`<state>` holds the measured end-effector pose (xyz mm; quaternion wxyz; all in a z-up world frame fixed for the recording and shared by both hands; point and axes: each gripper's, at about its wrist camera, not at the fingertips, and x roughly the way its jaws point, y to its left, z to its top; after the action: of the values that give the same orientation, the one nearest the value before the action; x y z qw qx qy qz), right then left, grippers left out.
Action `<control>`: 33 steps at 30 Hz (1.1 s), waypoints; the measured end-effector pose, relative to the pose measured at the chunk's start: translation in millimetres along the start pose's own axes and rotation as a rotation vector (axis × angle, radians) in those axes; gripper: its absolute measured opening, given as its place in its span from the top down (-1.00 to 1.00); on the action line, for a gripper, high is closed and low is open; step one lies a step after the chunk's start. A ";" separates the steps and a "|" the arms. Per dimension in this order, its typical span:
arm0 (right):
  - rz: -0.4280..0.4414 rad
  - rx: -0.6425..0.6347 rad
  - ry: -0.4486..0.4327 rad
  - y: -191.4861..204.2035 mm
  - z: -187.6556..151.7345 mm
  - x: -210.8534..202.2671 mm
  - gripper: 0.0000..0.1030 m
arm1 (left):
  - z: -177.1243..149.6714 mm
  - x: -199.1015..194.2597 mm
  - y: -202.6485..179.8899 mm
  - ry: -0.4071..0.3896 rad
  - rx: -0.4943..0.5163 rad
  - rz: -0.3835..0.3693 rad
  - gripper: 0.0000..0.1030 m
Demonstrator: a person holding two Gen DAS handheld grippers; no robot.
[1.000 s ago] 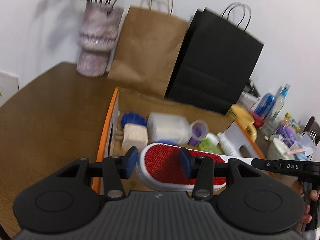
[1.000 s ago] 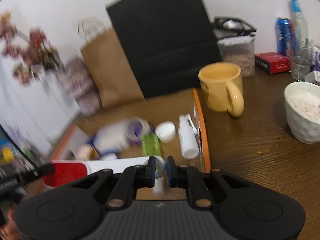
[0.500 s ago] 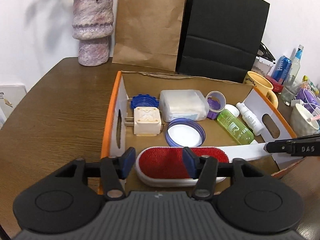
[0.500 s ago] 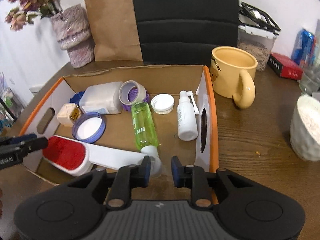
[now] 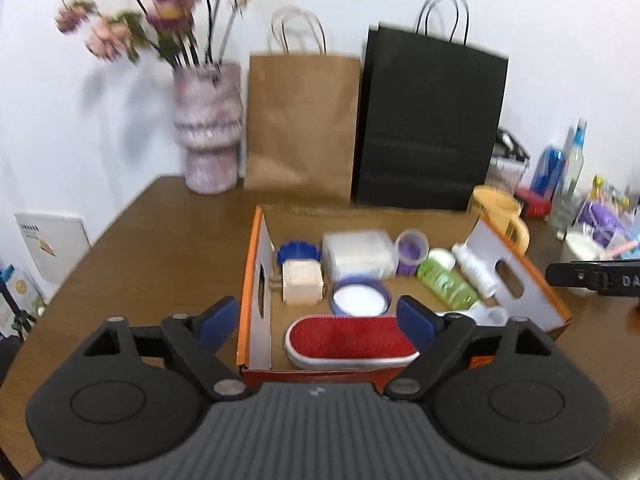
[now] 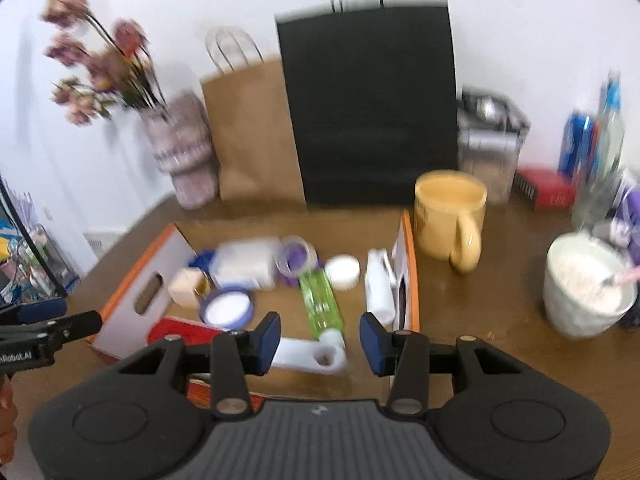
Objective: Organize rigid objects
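Observation:
A red-faced lint brush (image 5: 350, 340) with a white handle (image 6: 310, 354) lies along the near side of the orange-edged cardboard box (image 5: 256, 280). My left gripper (image 5: 318, 324) hovers above and in front of the brush head, its jaws opening wide, nothing pressed between the blue pads. My right gripper (image 6: 318, 340) is above the handle's looped end, jaws opening, pads clear of it. Also in the box: a green bottle (image 6: 322, 306), a white spray bottle (image 6: 378, 286), a blue-rimmed lid (image 5: 360, 298), a cream plug adapter (image 5: 302, 286) and a clear plastic case (image 5: 358, 256).
A yellow mug (image 6: 450, 216) and a white bowl (image 6: 586, 286) stand right of the box. A brown paper bag (image 5: 300, 120), a black bag (image 5: 428, 124) and a vase of flowers (image 5: 208, 128) line the wall. Cans and bottles (image 5: 560, 164) crowd the far right.
Both grippers let go of the lint brush, opened and pulled back and up. The brush now rests in the box.

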<state>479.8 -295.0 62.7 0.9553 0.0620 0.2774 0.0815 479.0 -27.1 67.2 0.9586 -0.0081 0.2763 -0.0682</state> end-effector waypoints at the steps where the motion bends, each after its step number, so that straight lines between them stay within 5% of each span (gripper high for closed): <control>1: 0.002 -0.011 -0.040 3.3 -2.5 -11.2 0.09 | -1.1 -8.4 -3.3 -0.016 0.002 -0.004 -0.74; 9: -0.013 -0.111 -0.330 27.3 -40.8 -80.3 -0.61 | -22.4 -78.7 -33.2 -0.309 0.083 0.008 -0.95; 16: -0.011 -0.094 -0.364 31.9 -68.3 -103.0 -0.62 | -40.3 -110.9 -42.4 -0.385 0.059 -0.011 -0.95; 33: 0.015 -0.107 -0.427 50.9 -137.4 -191.8 -0.64 | -99.2 -206.8 -40.9 -0.417 0.026 0.000 -0.99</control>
<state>239.6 -271.6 55.6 0.9936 0.0291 0.0638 0.0884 247.9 -37.4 94.6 0.9951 -0.0097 0.0711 -0.0684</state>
